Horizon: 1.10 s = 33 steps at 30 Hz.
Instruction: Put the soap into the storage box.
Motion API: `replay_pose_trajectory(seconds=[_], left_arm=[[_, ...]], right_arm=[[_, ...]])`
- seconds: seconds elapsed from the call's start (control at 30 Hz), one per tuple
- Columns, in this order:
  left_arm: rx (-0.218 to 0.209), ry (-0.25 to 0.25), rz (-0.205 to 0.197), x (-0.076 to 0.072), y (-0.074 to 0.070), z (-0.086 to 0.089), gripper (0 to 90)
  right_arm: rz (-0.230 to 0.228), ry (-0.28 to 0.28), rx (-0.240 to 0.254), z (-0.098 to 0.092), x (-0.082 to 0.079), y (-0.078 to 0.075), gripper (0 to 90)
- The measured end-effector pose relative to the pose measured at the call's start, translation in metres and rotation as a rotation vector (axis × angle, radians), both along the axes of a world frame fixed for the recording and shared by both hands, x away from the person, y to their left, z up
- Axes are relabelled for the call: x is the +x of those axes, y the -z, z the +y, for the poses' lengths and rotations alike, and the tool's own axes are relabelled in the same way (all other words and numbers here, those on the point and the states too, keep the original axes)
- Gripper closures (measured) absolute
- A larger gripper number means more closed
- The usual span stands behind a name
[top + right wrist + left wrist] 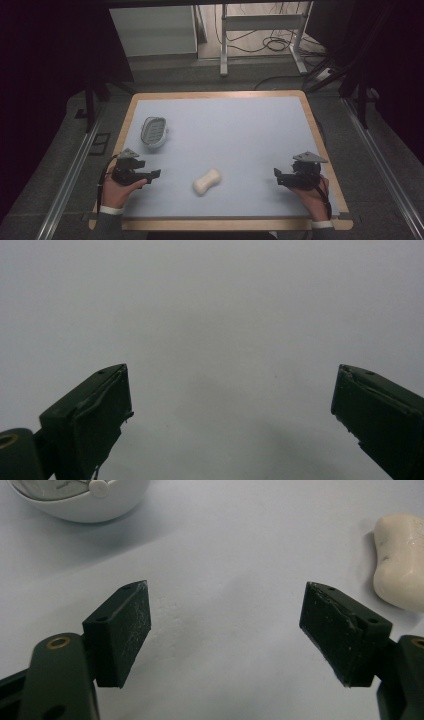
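Note:
A cream, peanut-shaped bar of soap [207,181] lies on the pale blue mat [240,135] near the front middle. A white soap dish [153,132] sits at the left, farther back. My left gripper [152,176] rests low at the front left, jaws pointing right toward the soap, open and empty. In the left gripper view the soap [400,562] is at the right edge, beyond the jaws [227,630], and the dish [82,500] is at the top left. My right gripper [276,175] sits at the front right, open, with bare mat between its jaws [230,405].
The mat covers a wooden-edged table [320,135]. Beyond the far edge stand a white cabinet [155,30] and a white frame with cables [265,35] on the floor. Metal rails [380,160] run along both sides of the table.

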<state>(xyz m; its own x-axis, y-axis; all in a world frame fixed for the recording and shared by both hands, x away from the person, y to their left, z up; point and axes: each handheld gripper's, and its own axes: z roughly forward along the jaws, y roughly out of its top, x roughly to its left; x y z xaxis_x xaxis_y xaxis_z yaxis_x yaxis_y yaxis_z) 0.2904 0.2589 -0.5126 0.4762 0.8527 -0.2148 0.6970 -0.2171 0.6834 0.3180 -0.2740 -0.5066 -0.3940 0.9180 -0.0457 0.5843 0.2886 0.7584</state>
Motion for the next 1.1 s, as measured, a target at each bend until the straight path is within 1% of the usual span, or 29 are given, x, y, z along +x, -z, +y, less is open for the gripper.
replay_pose_trajectory(seconds=[0.1,0.2,0.3,0.4,0.53,0.57,0.63,0.7,0.83,0.93,1.0,1.03,1.07,1.1], left_arm=[[0.003,0.003,0.003,-0.001,0.0,0.0,20.9],[0.008,0.004,0.002,-0.002,0.0,-0.001,20.9],[0.015,-0.001,-0.006,-0.002,-0.001,-0.002,21.3],[0.024,0.005,-0.004,-0.003,-0.001,-0.004,21.4],[0.034,0.006,-0.004,-0.004,-0.002,-0.007,21.5],[0.048,0.003,-0.003,-0.005,-0.004,-0.009,21.3],[0.043,-0.002,-0.002,-0.006,-0.006,-0.01,21.4],[0.047,-0.002,-0.005,-0.008,-0.008,-0.011,21.9],[0.047,-0.001,0.005,-0.011,-0.009,-0.01,22.1],[0.049,0.002,0.003,-0.012,-0.012,-0.01,22.1],[0.046,0.009,-0.001,-0.012,-0.022,-0.01,21.9],[0.046,0.009,-0.001,-0.012,-0.022,-0.01,22.0],[0.04,0.021,-0.004,-0.011,-0.029,-0.01,22.0],[0.052,0.025,-0.004,-0.01,-0.032,-0.011,22.1]], right_arm=[[-0.008,-0.004,0.007,0.0,0.001,-0.002,3.0],[0.001,-0.005,0.01,-0.001,0.001,-0.002,3.9],[0.0,-0.008,0.02,-0.002,0.0,-0.003,4.5],[-0.013,-0.019,0.027,-0.003,-0.001,-0.005,4.9],[-0.014,-0.034,0.025,-0.003,-0.001,-0.005,5.1],[-0.028,-0.035,0.018,-0.003,-0.001,-0.006,5.5],[-0.03,-0.035,0.018,-0.004,-0.002,-0.006,5.5],[-0.034,-0.033,0.035,-0.006,-0.002,-0.007,5.6],[-0.029,-0.035,0.044,-0.007,-0.003,-0.008,5.9],[-0.036,-0.031,0.045,-0.008,-0.003,-0.01,6.0],[-0.04,-0.023,0.054,-0.008,-0.004,-0.012,6.1],[-0.04,-0.023,0.054,-0.008,-0.004,-0.012,6.1],[-0.053,-0.024,0.063,-0.009,-0.004,-0.013,6.1],[-0.059,-0.024,0.065,-0.009,-0.004,-0.013,6.1]])
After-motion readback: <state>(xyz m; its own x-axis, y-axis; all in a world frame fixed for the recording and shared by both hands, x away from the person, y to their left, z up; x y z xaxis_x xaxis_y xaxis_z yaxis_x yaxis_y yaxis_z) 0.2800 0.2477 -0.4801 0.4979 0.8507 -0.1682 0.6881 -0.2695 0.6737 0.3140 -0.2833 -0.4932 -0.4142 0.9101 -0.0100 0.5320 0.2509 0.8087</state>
